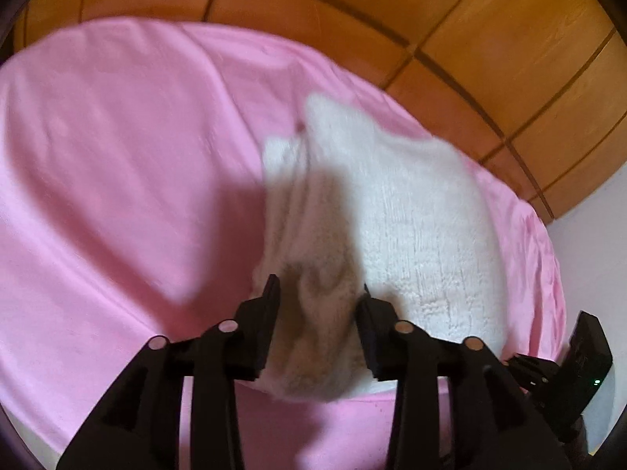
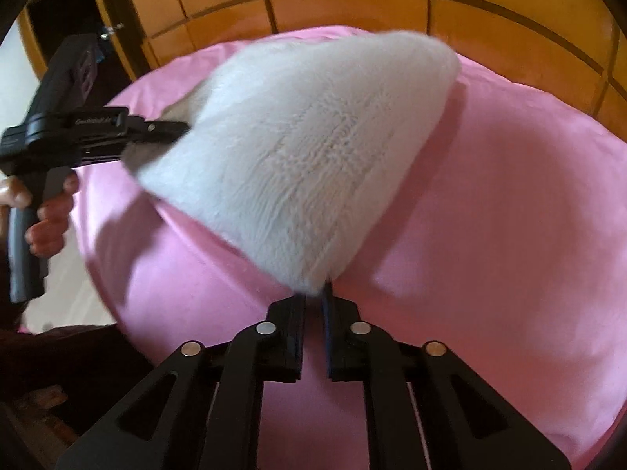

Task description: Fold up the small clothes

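Towel (image 2: 298, 149), white and fluffy (blurred), apparently pinched in both grippers' jaws.

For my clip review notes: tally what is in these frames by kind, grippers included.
White fluffy cloth: 1
Pink bed sheet: 1
Wooden headboard: 1
Grippers: 2, left gripper and right gripper
Total: 5

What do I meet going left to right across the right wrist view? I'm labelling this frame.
Person's hand → left tongs → white fuzzy garment → bare pink sheet.
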Motion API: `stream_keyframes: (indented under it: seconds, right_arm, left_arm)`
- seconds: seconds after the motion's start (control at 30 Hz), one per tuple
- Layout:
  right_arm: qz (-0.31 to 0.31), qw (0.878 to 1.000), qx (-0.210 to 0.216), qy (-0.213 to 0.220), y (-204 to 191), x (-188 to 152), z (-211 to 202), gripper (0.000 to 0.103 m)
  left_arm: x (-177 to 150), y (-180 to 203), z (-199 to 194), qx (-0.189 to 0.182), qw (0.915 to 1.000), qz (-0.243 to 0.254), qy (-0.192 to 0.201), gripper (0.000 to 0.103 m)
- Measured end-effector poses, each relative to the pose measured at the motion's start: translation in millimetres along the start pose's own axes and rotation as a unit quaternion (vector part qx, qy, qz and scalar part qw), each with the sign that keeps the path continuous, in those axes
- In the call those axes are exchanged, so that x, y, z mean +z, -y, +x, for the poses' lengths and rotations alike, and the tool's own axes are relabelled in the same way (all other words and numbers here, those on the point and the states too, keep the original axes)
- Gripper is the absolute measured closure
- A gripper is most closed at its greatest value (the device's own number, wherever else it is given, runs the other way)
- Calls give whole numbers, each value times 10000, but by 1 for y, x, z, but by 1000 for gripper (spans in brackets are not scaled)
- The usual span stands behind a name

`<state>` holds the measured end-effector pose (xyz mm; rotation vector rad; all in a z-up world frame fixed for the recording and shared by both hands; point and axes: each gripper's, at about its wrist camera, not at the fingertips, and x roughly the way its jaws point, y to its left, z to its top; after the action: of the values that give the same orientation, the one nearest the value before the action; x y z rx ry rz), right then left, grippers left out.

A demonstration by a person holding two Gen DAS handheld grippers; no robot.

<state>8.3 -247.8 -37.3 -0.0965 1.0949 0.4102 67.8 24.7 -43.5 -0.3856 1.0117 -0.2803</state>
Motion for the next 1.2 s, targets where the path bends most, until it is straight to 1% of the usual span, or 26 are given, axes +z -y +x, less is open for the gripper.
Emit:
stream_keyframes:
  seconds: [0.03, 0.13, 0.2, 0.27, 0.4, 0.43, 0.5, 0.53, 0.57, 0.6, 0.67, 0.7, 0.77, 0.83, 0.87, 0.93, 1.0, 1.03, 1.1, 1.2]
  right_arm:
    - [-9, 10000, 37, 2, 4, 0, -7, 78]
    - [111, 9993, 172, 310, 19, 8, -39, 67]
    - [244, 9981, 165, 533, 24, 15, -56, 64]
    - [376, 9954, 153, 865, 35, 36, -67, 64]
    - [581, 9912, 13, 1193, 35, 71, -52, 64]
    - [627, 9906, 37, 1213, 35, 79, -44, 64]
    - [584, 9929, 117, 1033, 28, 89, -20, 64]
    - [504, 9962, 56, 711, 22, 89, 5, 64]
    - [412, 9976, -47, 557, 17, 87, 18, 64]
    - [248, 9980, -172, 554, 11, 83, 27, 64]
    - [28, 9967, -371, 728, 1, 78, 31, 63]
    - [52, 9967, -360, 722, 2, 79, 29, 63]
    - [74, 9969, -289, 731, 4, 80, 25, 63]
    - [52, 9968, -259, 757, 5, 77, 22, 63]
    - [48, 9966, -233, 783, 5, 78, 19, 60]
    - [140, 9965, -81, 824, 6, 77, 11, 45]
    - [220, 9958, 81, 887, 6, 78, 1, 38]
    - [245, 9951, 156, 946, 7, 80, -3, 36]
    - [421, 9933, 276, 1039, 13, 82, -12, 35]
    - [776, 9897, 445, 1115, 26, 89, -15, 23]
  left_arm:
    - [3, 2, -6, 67, 9999, 35, 119, 62]
    - [13, 13, -25, 135, 9983, 155, 540, 62]
    - [20, 24, -32, 105, 9967, 274, 758, 61]
    - [25, 40, -31, 126, 9947, 523, 882, 60]
    - [32, 59, -7, 179, 9945, 758, 694, 60]
    - [31, 60, 4, 278, 9947, 806, 579, 60]
    - [23, 55, 22, 517, 9940, 888, 363, 60]
    - [19, 50, 29, 635, 9935, 886, 326, 60]
    - [14, 49, 29, 675, 9930, 901, 347, 60]
    - [13, 48, 28, 701, 9925, 920, 397, 60]
    - [12, 49, 22, 719, 9918, 951, 458, 58]
    - [12, 50, 19, 723, 9917, 951, 484, 56]
    - [12, 53, 12, 676, 9914, 970, 569, 45]
    - [12, 56, 8, 730, 9900, 1002, 669, 37]
    - [12, 58, 5, 784, 9889, 1038, 717, 35]
    - [11, 59, 1, 753, 9883, 1087, 760, 32]
    - [11, 59, -2, 722, 9884, 1079, 788, 30]
    - [11, 58, -3, 717, 9884, 1071, 797, 30]
    - [12, 56, -3, 727, 9886, 1053, 795, 29]
    - [12, 54, -3, 719, 9891, 1027, 778, 26]
